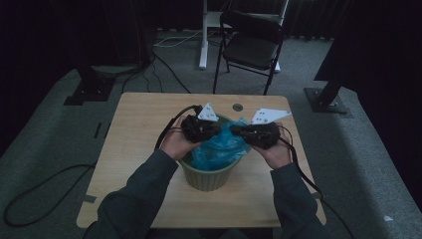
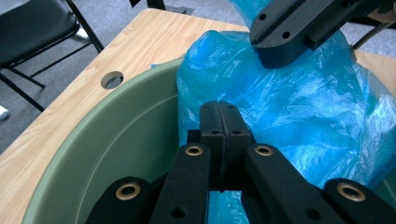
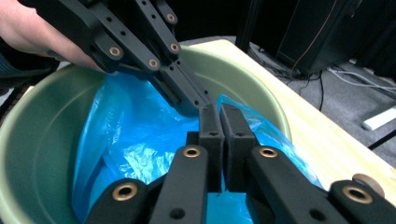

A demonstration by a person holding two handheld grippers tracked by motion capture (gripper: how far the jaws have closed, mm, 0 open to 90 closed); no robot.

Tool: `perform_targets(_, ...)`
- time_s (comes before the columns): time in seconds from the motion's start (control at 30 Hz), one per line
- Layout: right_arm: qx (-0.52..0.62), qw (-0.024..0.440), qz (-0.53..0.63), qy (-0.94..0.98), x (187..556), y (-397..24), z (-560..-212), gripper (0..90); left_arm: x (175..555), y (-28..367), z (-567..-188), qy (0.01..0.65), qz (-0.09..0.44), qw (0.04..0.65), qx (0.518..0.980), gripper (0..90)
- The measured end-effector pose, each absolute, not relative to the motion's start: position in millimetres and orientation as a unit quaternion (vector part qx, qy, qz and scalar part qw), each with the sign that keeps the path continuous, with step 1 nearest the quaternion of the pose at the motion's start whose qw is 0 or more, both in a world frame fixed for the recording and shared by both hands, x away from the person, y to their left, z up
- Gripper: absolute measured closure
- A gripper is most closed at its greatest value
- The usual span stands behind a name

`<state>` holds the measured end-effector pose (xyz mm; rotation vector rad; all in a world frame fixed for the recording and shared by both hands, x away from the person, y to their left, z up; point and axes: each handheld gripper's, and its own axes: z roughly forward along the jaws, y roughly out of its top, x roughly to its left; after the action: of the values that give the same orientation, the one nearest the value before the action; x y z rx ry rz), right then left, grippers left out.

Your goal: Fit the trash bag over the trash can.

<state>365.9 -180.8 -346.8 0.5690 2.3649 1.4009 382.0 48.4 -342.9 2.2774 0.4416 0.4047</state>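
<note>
Room's pretty dim: grey carpet floor (image 1: 348, 164) all around, with a black folding chair (image 1: 251, 42) well behind the wooden table (image 1: 139, 129) and a white stand leg (image 1: 203, 37) just left of the chair. Dark equipment bases sit on the carpet off both far corners of the table, and black cables (image 1: 45, 191) snake over the floor to the table's left. The tabletop is light wood grain with rounded corners, and there's a small round hole (image 1: 237, 107) near its far edge.

Sitting on the table, near the middle and toward the person's side, is a green ribbed plastic bin (image 1: 206, 177). Stuffed in it is a blue plastic bag (image 1: 219, 147), crumpled and poking up past the rim on the far right side of the bin.

Both hands hover over the bin. The left gripper (image 2: 219, 119) has its jaws pressed fully together right at the bag's edge, inside the bin's rim; looks like a thin bit of the film is pinched, but I can't tell for sure. The right gripper (image 3: 218, 121) is also squeezed nearly closed, with blue bag film running up between the pads, so it's got hold of the bag.
</note>
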Motion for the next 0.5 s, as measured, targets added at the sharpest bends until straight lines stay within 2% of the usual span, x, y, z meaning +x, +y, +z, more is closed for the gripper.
perform_targets(0.1, 0.198, 0.161, 0.488, 0.834, 363.4, -183.6, -348.4, 79.4, 375.5, 53.2, -344.5, 0.169, 0.174, 0.383, 0.891, 89.9)
perform_targets(0.17, 0.198, 0.166, 0.487, 0.834, 361.3, -186.4, -347.3, 78.7, 370.5, 56.8, -345.3, 0.167, 0.185, 0.386, 0.888, 89.9)
perform_targets(0.3, 0.207, 0.171, 0.501, 0.823, 361.1, -194.4, -340.2, 79.0, 363.3, 63.2, -345.1, 0.166, 0.198, 0.393, 0.883, 89.8)
perform_targets(0.5, 0.225, 0.185, 0.509, 0.810, 364.8, -194.7, -329.5, 84.7, 356.7, 65.0, -344.5, 0.159, 0.209, 0.398, 0.879, 89.8)
